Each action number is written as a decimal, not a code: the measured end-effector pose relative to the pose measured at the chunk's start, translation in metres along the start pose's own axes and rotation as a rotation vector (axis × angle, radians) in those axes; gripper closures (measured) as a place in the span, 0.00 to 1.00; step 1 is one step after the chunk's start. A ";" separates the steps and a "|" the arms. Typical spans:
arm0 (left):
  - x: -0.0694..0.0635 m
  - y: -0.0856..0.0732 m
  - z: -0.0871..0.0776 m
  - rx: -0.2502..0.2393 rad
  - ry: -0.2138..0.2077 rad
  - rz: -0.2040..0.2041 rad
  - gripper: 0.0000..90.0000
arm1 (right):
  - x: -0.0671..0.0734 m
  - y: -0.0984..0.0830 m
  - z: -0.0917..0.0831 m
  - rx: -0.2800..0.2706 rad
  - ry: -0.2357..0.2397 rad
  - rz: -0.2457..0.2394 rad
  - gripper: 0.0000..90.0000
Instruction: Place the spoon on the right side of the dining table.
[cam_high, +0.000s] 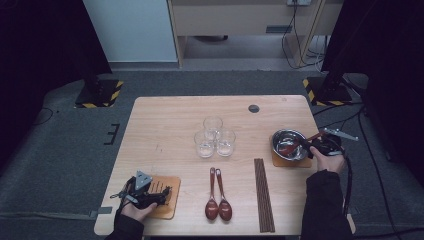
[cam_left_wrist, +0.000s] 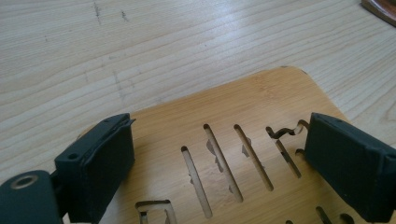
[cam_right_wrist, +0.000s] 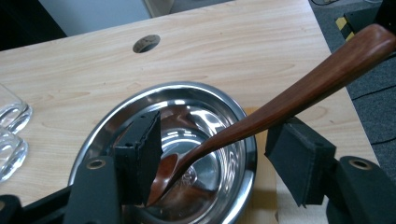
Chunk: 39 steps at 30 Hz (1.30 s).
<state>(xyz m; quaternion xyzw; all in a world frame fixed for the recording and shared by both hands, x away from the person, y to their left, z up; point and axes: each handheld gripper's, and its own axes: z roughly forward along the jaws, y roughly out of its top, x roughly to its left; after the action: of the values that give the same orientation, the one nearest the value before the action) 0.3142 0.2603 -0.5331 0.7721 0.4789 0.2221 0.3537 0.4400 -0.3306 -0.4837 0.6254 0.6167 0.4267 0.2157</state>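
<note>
Wooden spoon (cam_right_wrist: 261, 116) | bowl end down in the steel bowl (cam_right_wrist: 116, 126), handle slanting up over the rim between the jaws | right gripper (cam_right_wrist: 217, 156) nearest, jaws apart, pads clear of handle | left gripper (cam_left_wrist: 219, 163) spread over slotted trivet (cam_left_wrist: 233, 107), far off

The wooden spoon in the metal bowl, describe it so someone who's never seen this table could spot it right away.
Look to the right edge of the table, where a steel bowl sits on a wooden coaster. The spoon rests with its head in the bowl and its handle sticking out over the rim. The two other spoons lie flat on the table.
</note>
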 end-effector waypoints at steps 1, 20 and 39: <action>0.000 0.000 0.000 0.000 0.000 0.000 0.08 | -0.001 -0.001 0.000 0.000 -0.001 0.000 0.40; 0.000 0.000 0.000 0.000 0.002 -0.002 0.08 | -0.010 -0.014 -0.004 0.048 0.010 0.008 0.40; 0.000 0.000 0.000 0.000 0.003 -0.002 0.08 | -0.011 -0.025 -0.012 0.065 0.036 0.025 0.39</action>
<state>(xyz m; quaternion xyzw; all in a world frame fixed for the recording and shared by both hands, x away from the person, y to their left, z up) 0.3140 0.2600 -0.5332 0.7712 0.4803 0.2230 0.3533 0.4176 -0.3406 -0.5000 0.6320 0.6260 0.4205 0.1788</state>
